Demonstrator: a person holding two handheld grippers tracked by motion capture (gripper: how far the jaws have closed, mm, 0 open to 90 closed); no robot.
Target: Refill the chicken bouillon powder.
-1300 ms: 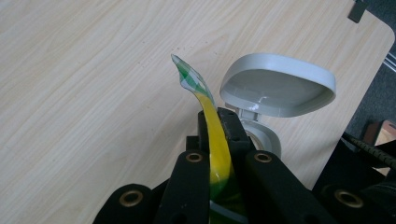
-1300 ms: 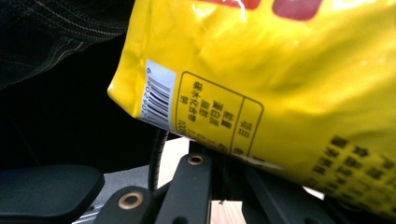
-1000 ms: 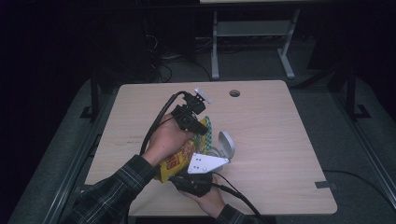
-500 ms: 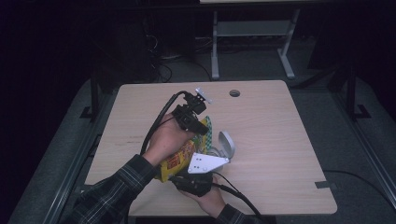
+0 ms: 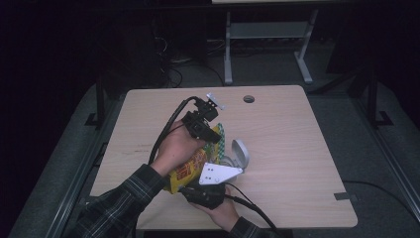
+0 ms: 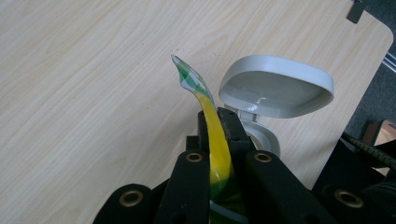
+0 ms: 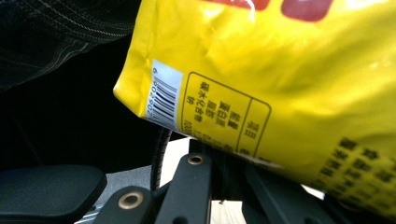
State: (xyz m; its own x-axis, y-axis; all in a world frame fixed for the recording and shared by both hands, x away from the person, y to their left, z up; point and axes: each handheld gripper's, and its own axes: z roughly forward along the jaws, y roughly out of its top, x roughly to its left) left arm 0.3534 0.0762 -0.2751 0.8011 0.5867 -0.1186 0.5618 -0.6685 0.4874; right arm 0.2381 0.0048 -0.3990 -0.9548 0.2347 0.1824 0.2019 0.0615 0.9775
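A yellow snack bag [image 5: 188,168] hangs tilted above the wooden table [image 5: 297,148], held between both grippers. My left gripper [image 5: 207,133] is shut on the bag's green-checked top edge [image 6: 215,135]; that strip runs up between the closed jaws of the left gripper [image 6: 219,128]. My right gripper [image 5: 192,187], with its grey plate on top, is shut on the bag's bottom seam. In the right gripper view the yellow bag [image 7: 289,79] with its barcode label sits just above the right gripper [image 7: 224,161]. A grey container with a raised lid [image 5: 238,154] stands beside the bag.
The grey lid [image 6: 276,86] stands open just beyond the left jaws. A round cable hole [image 5: 248,99] lies near the table's far edge. A metal stand [image 5: 267,37] is on the floor behind. A dark tape strip [image 5: 343,196] marks the table's near right corner.
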